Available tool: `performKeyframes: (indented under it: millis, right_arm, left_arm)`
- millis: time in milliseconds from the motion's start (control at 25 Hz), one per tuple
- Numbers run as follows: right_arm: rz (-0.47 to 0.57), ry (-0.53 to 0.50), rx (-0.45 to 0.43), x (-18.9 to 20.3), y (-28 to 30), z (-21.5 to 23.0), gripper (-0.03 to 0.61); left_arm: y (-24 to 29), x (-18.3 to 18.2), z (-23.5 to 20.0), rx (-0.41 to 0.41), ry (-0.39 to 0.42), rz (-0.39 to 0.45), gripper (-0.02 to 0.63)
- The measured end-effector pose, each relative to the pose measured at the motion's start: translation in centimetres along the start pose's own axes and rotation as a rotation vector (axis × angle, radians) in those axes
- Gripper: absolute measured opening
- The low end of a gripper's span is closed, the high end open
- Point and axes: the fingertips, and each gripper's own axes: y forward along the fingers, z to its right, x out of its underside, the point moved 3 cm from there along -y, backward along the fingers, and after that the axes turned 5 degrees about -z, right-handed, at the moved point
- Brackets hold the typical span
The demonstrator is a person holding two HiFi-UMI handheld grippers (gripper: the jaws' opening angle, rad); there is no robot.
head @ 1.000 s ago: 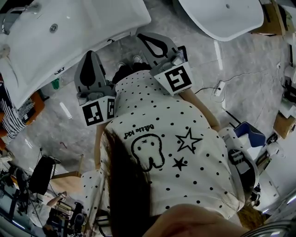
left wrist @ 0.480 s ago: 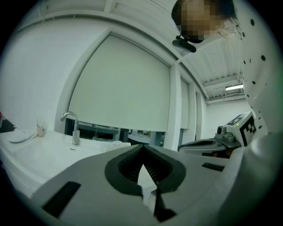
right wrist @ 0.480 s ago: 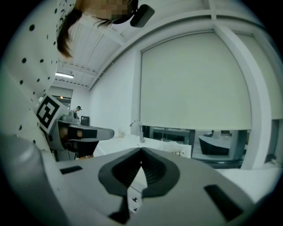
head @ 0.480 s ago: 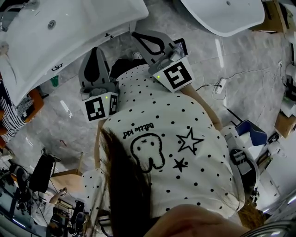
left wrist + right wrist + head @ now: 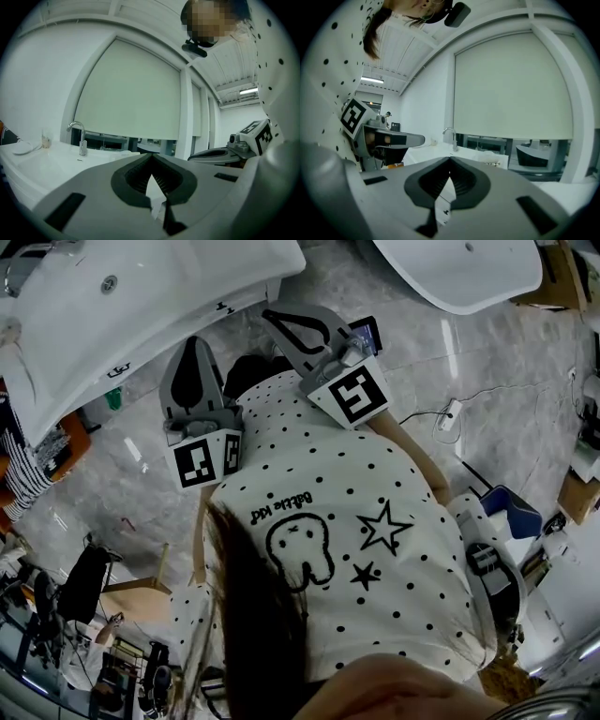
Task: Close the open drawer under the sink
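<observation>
A pale blind (image 5: 513, 84) covers the big window (image 5: 487, 142). Left of the blind is a white wall (image 5: 426, 98), then a ribbed ceiling (image 5: 401, 47) with a lit strip light (image 5: 371, 80). The floor (image 5: 506, 352) is grey marble.

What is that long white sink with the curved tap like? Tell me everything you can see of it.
The long white sink looks glossy, like ceramic or moulded stone. It has one shallow rectangular basin with a round metal drain, and a curved chrome tap stands at its back edge, in front of a window blind. It lies level. A small white dish and a glass rest on one end.
</observation>
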Motion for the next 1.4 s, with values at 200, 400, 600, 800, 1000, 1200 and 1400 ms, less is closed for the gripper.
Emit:
performKeyframes:
  millis: [200, 400, 600, 800, 1000, 1200, 1400]
  right_arm:
    - [-0.001, 0.007, 0.010, 0.5, -1.1, -0.1, 0.012]
    - [-0.002, 0.015, 0.020, 0.6, -1.3, 0.0, 0.012]
    - [-0.009, 0.013, 0.027, 0.6, -1.3, 0.0, 0.012]
    - [-0.005, 0.015, 0.026, 1.0, -2.0, -0.2, 0.012]
    - [-0.003, 0.013, 0.022, 1.0, -2.1, -0.3, 0.012]
    - [-0.005, 0.014, 0.013, 1.0, -2.1, -0.5, 0.012]
    - [-0.006, 0.013, 0.005, 0.8, -1.8, -0.6, 0.012]
  left_arm:
    - [-0.6, 0.4, 0.8, -0.008, -0.013, -0.001, 0.005]
    - [-0.5, 0.2, 0.8, -0.006, -0.021, 0.017, 0.005]
    - [-0.5, 0.2, 0.8, -0.001, -0.024, 0.009, 0.005]
    - [-1.0, 0.5, 1.4, -0.001, -0.033, 0.015, 0.005]
    - [-1.3, 1.1, 1.3, 0.000, -0.041, -0.006, 0.005]
    - [-1.3, 0.8, 1.3, -0.010, -0.039, 0.007, 0.005]
    - [-1.4, 0.5, 1.0, -0.022, -0.049, 0.011, 0.005]
